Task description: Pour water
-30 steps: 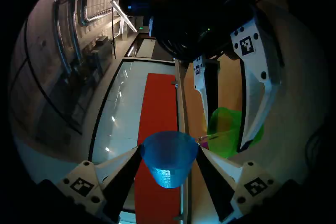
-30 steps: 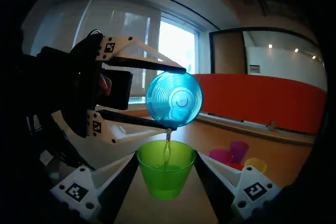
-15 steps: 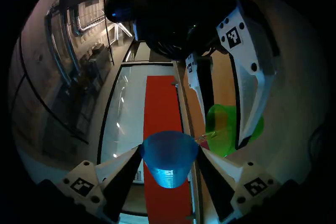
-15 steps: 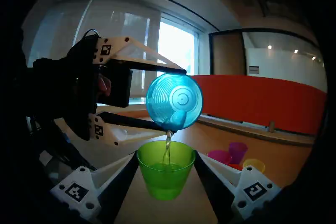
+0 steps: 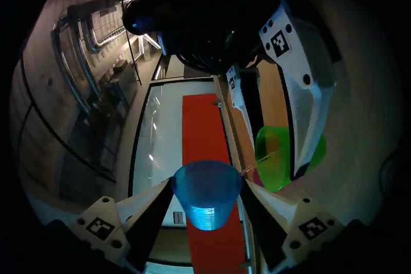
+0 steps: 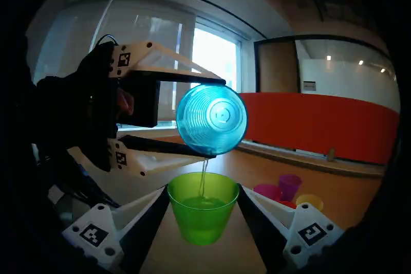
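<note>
While the left gripper (image 5: 205,187) clamps one translucent blue plastic cup (image 6: 211,119) tipped on its side, one thin water stream (image 6: 203,175) falls into one green plastic cup (image 6: 203,220), clamped between the right gripper (image 6: 204,192) fingers. Three further cups, pink cup (image 6: 267,190), purple cup (image 6: 289,184) and yellow cup (image 6: 310,202), stand on the wooden table (image 6: 262,168) beyond.

Both cameras look along their own fingers (image 5: 146,215), close on the cups.
Left gripper view, seemingly rolled sideways: blue cup (image 5: 206,202) between its fingers, green cup (image 5: 277,156) beyond them. Right gripper view, level: green cup between its fingers, blue cup just above. Both share the cups.
</note>
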`<state>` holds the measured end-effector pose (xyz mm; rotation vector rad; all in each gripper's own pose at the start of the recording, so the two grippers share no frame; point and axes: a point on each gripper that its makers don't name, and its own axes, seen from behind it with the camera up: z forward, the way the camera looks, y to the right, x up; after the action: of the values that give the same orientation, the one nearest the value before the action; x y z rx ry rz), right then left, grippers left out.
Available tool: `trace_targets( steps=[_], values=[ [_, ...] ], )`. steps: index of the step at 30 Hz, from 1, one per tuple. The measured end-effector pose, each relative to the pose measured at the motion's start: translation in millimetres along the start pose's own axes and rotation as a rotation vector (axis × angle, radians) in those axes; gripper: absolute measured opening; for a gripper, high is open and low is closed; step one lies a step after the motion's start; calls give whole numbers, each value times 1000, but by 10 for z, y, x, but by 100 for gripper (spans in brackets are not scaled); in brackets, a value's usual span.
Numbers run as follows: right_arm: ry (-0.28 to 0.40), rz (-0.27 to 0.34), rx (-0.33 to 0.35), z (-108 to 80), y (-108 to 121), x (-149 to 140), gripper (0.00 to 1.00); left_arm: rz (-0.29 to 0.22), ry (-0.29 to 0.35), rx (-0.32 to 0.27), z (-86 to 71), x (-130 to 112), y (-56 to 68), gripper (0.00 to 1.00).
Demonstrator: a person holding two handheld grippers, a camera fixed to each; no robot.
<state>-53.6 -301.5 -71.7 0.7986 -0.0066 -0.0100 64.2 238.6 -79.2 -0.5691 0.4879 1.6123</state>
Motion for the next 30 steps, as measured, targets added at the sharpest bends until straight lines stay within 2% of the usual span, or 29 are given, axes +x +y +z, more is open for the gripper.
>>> trace_targets(
  steps=[6, 9, 24, 30],
  values=[
    [3, 0, -1, -3, 1, 4, 94, 11, 5, 10, -4, 28, -3, 88],
    [2, -1, -2, 0, 3, 4, 94, -15, 2, 14, 0, 25, -7, 88],
    [-1, -11, -8, 25, -13, 14, 94, -348, -29, 25, -73, -71, 43, 89],
    [2, -12, -16, 8, -7, 56, 94, -549, -57, 34, -83, -217, 47, 88]
  ],
)
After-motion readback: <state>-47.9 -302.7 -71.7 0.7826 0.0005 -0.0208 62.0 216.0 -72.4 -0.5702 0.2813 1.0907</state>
